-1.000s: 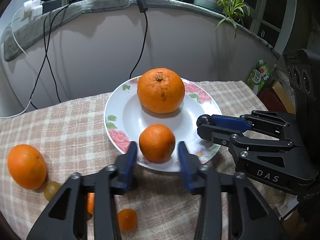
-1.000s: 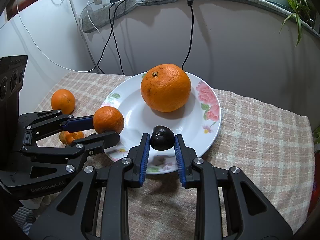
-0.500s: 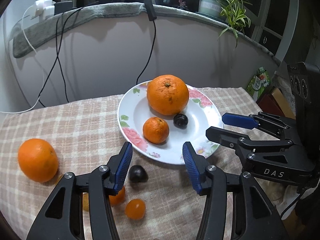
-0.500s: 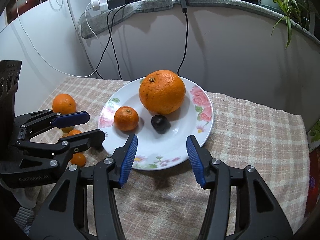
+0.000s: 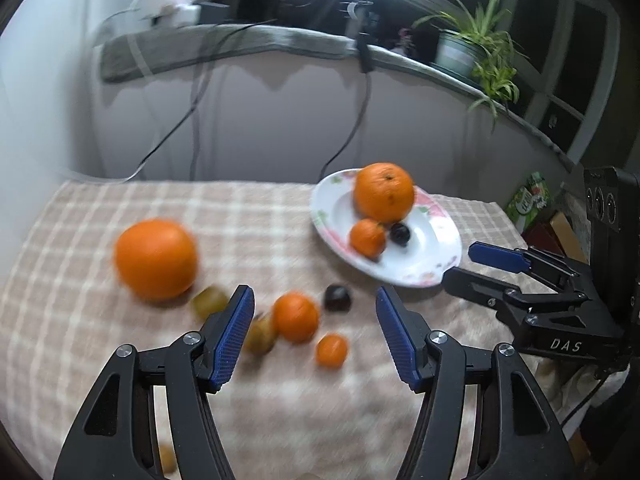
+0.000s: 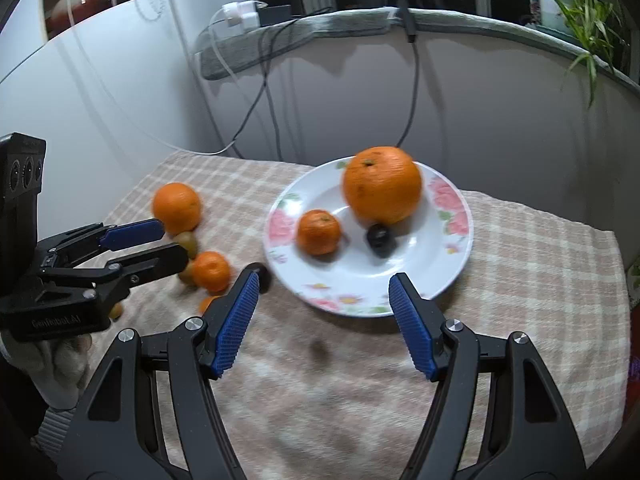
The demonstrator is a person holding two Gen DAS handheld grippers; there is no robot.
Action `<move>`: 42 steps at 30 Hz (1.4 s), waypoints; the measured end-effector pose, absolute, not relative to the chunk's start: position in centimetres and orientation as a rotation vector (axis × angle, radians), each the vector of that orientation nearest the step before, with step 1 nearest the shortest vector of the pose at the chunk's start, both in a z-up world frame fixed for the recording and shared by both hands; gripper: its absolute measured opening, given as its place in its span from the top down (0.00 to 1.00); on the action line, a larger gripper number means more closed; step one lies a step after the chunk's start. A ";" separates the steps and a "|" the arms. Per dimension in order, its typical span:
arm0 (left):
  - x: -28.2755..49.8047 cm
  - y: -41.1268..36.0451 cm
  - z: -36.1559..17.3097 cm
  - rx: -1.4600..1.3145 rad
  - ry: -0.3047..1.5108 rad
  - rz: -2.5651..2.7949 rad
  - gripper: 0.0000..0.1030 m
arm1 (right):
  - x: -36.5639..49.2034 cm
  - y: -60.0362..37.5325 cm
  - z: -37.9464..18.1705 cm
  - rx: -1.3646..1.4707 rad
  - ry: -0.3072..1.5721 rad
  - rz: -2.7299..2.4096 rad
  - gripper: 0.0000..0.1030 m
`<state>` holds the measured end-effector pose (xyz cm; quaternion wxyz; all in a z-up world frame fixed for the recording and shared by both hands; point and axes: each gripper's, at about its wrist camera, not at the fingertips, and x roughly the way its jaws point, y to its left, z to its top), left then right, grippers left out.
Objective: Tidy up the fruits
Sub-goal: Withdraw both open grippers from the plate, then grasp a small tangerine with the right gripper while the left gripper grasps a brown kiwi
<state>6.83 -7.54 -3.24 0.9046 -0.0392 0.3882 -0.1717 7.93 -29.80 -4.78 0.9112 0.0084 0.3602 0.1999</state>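
Basically both jaws just opened, left gripper [image 5: 315,336] and right gripper [image 6: 324,322] empty; loose fruits [image 5: 295,317] crowd beside the plate [image 6: 460,256], so a sloppy grab could roll neighbours off the cloth [image 6: 520,280].

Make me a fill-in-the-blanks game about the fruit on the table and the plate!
1. The plate holds ____ pieces of fruit.
2. The biggest fruit on the plate is an ____.
3. The dark plum on the plate sits right beside the big ____.
4. Both the left gripper and the right gripper are ____ and hold nothing.

Missing words: three; orange; orange; open
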 end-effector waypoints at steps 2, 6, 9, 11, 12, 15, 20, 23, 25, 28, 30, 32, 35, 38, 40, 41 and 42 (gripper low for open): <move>5.9 -6.4 -3.4 -0.080 0.810 -0.322 0.39 | 7.5 -29.1 -4.8 0.011 0.735 0.421 0.32; 3.9 -3.8 -3.7 -0.089 0.810 -0.257 0.39 | 6.8 -27.2 -5.3 0.011 0.743 0.469 0.32; 2.4 -2.1 -3.7 -0.077 0.796 -0.208 0.39 | 6.5 -25.9 -5.7 -0.009 0.754 0.492 0.32; 1.3 -1.2 -3.9 -0.078 0.793 -0.182 0.39 | 6.4 -25.1 -6.0 -0.023 0.762 0.505 0.32; 0.9 -0.9 -4.2 -0.077 0.798 -0.175 0.39 | 6.4 -24.7 -6.2 -0.031 0.768 0.511 0.32; -0.6 0.0 -5.1 -0.057 0.808 -0.139 0.39 | 6.4 -23.7 -6.8 -0.047 0.787 0.530 0.32; -2.1 1.4 -6.7 -0.079 0.838 -0.119 0.39 | 6.6 -22.4 -7.7 -0.075 0.806 0.538 0.32; -2.1 2.0 -7.5 -0.105 0.860 -0.124 0.39 | 6.7 -21.7 -8.3 -0.099 0.818 0.538 0.32; -2.0 2.1 -7.9 -0.105 0.862 -0.122 0.40 | 6.8 -21.3 -8.5 -0.110 0.822 0.534 0.32; -1.6 2.1 -8.2 -0.122 0.866 -0.134 0.49 | 7.1 -21.0 -8.8 -0.111 0.831 0.533 0.32; -1.2 1.9 -8.4 -0.118 0.866 -0.145 0.50 | 7.3 -20.8 -8.9 -0.112 0.835 0.532 0.32; -0.8 1.7 -8.6 -0.119 0.874 -0.155 0.55 | 7.4 -20.7 -9.0 -0.112 0.839 0.532 0.36; -0.5 1.5 -9.1 -0.131 0.884 -0.171 0.59 | 7.7 -20.5 -9.2 -0.110 0.853 0.535 0.40; -0.2 1.4 -9.4 -0.141 0.889 -0.176 0.62 | 7.9 -20.2 -9.4 -0.114 0.860 0.538 0.40; -0.2 1.4 -9.5 -0.139 0.888 -0.178 0.65 | 8.1 -19.9 -9.6 -0.117 0.866 0.541 0.41; -0.1 1.4 -9.6 -0.137 0.888 -0.176 0.68 | 8.1 -19.8 -9.7 -0.119 0.868 0.544 0.42; -0.1 1.5 -9.6 -0.136 0.888 -0.173 0.69 | 8.2 -19.6 -9.8 -0.124 0.872 0.546 0.47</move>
